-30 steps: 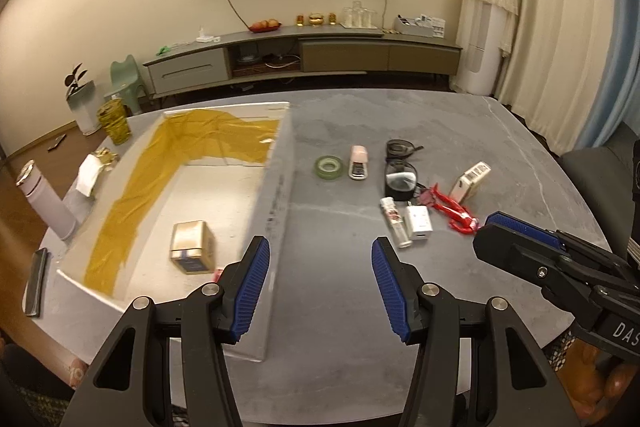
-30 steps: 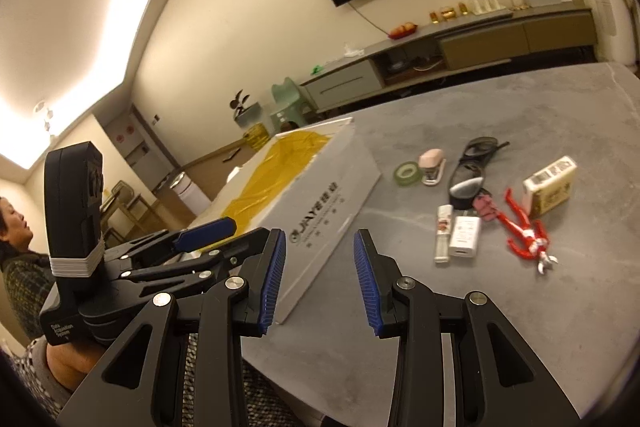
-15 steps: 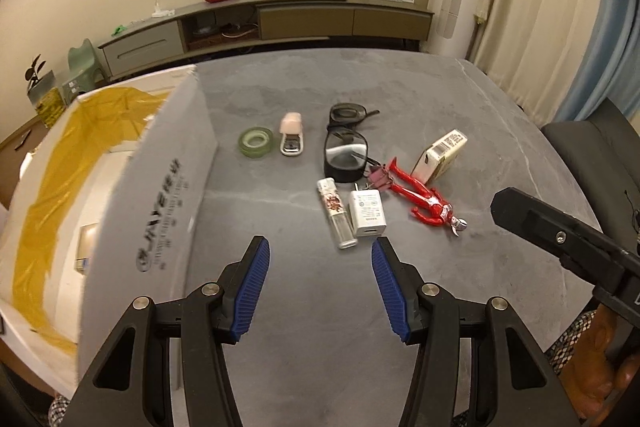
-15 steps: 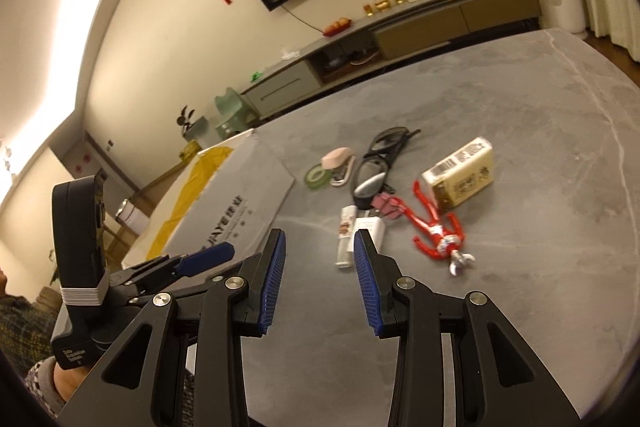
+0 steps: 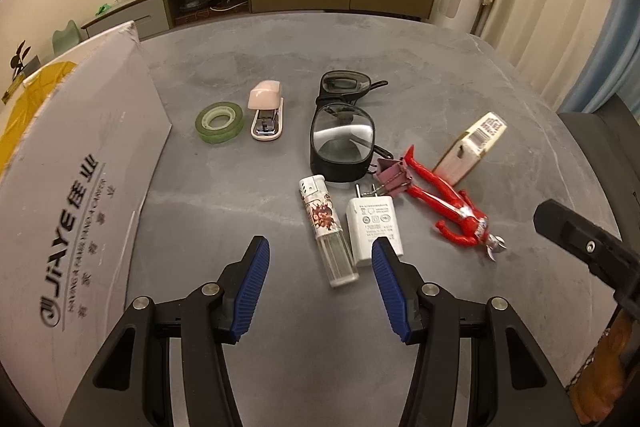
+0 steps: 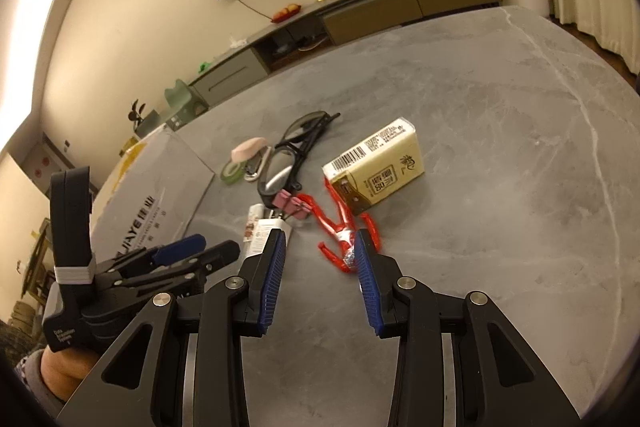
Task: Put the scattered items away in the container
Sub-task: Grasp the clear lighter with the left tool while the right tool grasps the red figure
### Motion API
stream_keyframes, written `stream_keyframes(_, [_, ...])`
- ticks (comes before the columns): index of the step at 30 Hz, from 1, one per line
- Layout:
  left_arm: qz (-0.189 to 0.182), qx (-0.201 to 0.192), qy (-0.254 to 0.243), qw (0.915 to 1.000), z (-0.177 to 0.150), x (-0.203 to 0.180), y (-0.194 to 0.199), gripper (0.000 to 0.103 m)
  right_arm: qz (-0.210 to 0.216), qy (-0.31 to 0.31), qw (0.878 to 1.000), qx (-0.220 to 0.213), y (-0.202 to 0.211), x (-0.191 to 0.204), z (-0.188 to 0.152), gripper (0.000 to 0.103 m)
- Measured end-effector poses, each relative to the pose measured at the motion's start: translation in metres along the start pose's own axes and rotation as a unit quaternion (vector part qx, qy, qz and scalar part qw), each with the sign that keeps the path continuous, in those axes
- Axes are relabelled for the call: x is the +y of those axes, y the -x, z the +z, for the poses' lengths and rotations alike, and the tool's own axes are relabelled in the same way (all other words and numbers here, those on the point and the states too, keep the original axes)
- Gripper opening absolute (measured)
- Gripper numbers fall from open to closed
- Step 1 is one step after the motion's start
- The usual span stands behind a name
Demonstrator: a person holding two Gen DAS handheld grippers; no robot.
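— Clutter on the table [image 5: 460, 67]: what lies where?

— Tape [image 5: 219, 122] and stapler [image 5: 265, 113] sit side by side nearest the box [image 5: 80, 163]. Right of them come the glasses [image 5: 343, 131], then a pink clip [image 5: 391, 179] touching the red figure [image 5: 448, 205]. A yellow pack [image 5: 474, 146] lies just beyond the figure's legs. Closest to the grippers are the lighter [image 5: 327, 227] and the white charger [image 5: 374, 225], lying side by side.

— And the box?

— At the table's left edge, its grey printed flap tilted outward toward the items, yellow lining showing behind it.

— Left gripper [image 5: 318, 285]?

— Jaws wide, empty, above the table with the lighter's clear end and the charger's near edge between its fingertips.

— Right gripper [image 6: 320, 279]?

— Also spread wide, holding nothing. In its own view the figure's head [image 6: 348, 255] sits just inside the right finger, the pack [image 6: 376, 167] beyond.

— Anything in the way?

— The clip's wire handles overlap the charger's prongs, and the clip crowds the figure's feet against the glasses. From the right wrist view the left gripper [image 6: 192, 251] sits low at the left, in front of the box flap.
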State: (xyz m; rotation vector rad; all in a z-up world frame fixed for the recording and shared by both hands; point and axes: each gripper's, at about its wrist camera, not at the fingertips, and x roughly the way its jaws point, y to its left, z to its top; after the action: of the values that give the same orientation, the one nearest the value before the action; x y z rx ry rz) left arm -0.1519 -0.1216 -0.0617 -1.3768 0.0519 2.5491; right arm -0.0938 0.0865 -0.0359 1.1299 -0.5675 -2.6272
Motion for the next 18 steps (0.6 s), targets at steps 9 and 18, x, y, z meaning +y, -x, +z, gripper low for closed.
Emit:
stream_keyframes(9, [-0.006, -0.015, 0.008, 0.9998, 0.02, 0.008, -0.026, 0.055, -0.044, 0.043, 0.998, 0.008, -0.027, 0.001, 0.004, 0.04])
stream_keyframes(18, [0.005, -0.042, 0.052, 0.9978, 0.021, 0.028, -0.019, 0.055, -0.059, 0.102, 0.992, 0.033, -0.05, 0.016, -0.007, 0.039])
